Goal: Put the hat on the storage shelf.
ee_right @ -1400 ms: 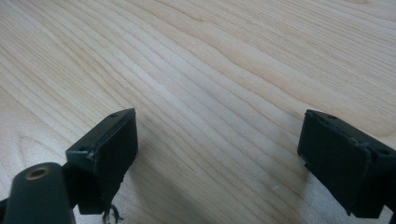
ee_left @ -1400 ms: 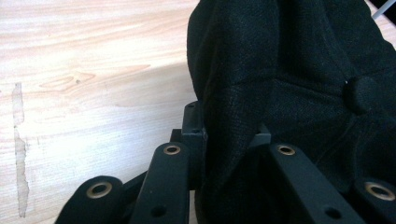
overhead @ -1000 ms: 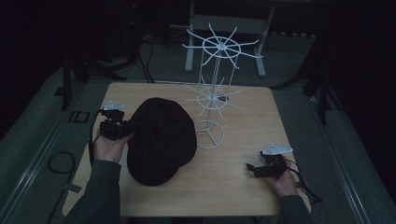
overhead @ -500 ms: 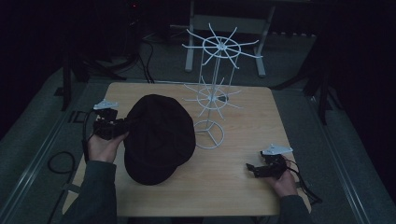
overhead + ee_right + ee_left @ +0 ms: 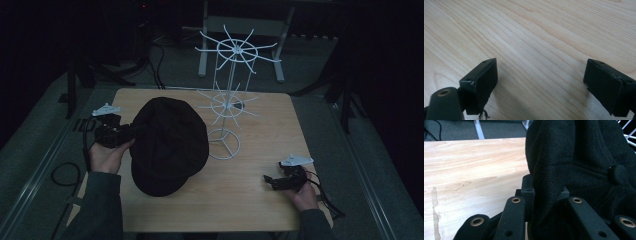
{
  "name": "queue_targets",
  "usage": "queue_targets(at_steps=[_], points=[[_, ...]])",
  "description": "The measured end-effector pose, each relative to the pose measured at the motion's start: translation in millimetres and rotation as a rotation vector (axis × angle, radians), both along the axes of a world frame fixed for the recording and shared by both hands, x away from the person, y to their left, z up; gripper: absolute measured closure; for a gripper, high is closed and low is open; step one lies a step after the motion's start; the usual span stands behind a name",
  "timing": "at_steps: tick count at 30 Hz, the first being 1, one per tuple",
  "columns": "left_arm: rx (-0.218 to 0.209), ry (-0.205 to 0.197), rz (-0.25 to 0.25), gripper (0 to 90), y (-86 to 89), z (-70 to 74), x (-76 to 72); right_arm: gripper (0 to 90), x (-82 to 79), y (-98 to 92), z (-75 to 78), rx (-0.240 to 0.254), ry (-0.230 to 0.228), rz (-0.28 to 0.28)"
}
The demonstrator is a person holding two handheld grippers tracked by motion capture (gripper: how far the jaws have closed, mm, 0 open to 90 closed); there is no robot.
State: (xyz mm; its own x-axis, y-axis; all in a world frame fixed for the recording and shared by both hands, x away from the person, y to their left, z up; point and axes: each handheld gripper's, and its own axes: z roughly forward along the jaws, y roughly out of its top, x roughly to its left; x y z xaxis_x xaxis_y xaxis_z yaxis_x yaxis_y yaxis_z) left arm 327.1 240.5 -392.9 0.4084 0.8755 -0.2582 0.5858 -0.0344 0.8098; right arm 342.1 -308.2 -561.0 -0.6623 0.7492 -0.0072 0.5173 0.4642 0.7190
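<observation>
A black cap (image 5: 170,145) lies over the left half of the wooden table (image 5: 260,210), beside a white wire rack (image 5: 227,100). At the cap's left edge, my left gripper (image 5: 131,131) is shut on a fold of the black fabric. In the left gripper view the jaws of that gripper (image 5: 546,192) pinch the fold, and the cap (image 5: 579,157) rises behind them. My right gripper (image 5: 270,181) rests low at the table's right front and points left. It stands open (image 5: 541,82) over bare wood with nothing between its jaws.
The wire rack has two tiers of spokes and a ring base (image 5: 223,144) just right of the cap. Bare wood (image 5: 474,165) stretches left of the cap. Cables and metal stand legs (image 5: 205,55) lie on the dark floor beyond the table.
My left gripper has shifted slightly to the left, taking the cap's edge with it. The right hand has stayed still.
</observation>
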Motion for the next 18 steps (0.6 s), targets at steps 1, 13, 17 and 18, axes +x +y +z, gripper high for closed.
queue_targets(at_steps=[1,13,17,18], points=[[-0.002,-0.003,0.0,77.7,0.2,0.9,-0.2,12.0,0.0,0.0,0.0,0.0,0.0,0.0],[-0.033,-0.032,-0.017,77.7,2.7,9.5,-3.1,12.0,-0.1,0.1,0.1,0.001,0.002,-0.001],[-0.038,-0.04,-0.021,77.7,3.3,12.2,-3.8,12.0,-0.1,0.0,0.1,0.001,0.001,-0.001],[-0.04,-0.042,-0.019,77.6,3.2,12.8,-4.1,12.1,-0.1,0.1,0.0,0.002,0.001,-0.001]])
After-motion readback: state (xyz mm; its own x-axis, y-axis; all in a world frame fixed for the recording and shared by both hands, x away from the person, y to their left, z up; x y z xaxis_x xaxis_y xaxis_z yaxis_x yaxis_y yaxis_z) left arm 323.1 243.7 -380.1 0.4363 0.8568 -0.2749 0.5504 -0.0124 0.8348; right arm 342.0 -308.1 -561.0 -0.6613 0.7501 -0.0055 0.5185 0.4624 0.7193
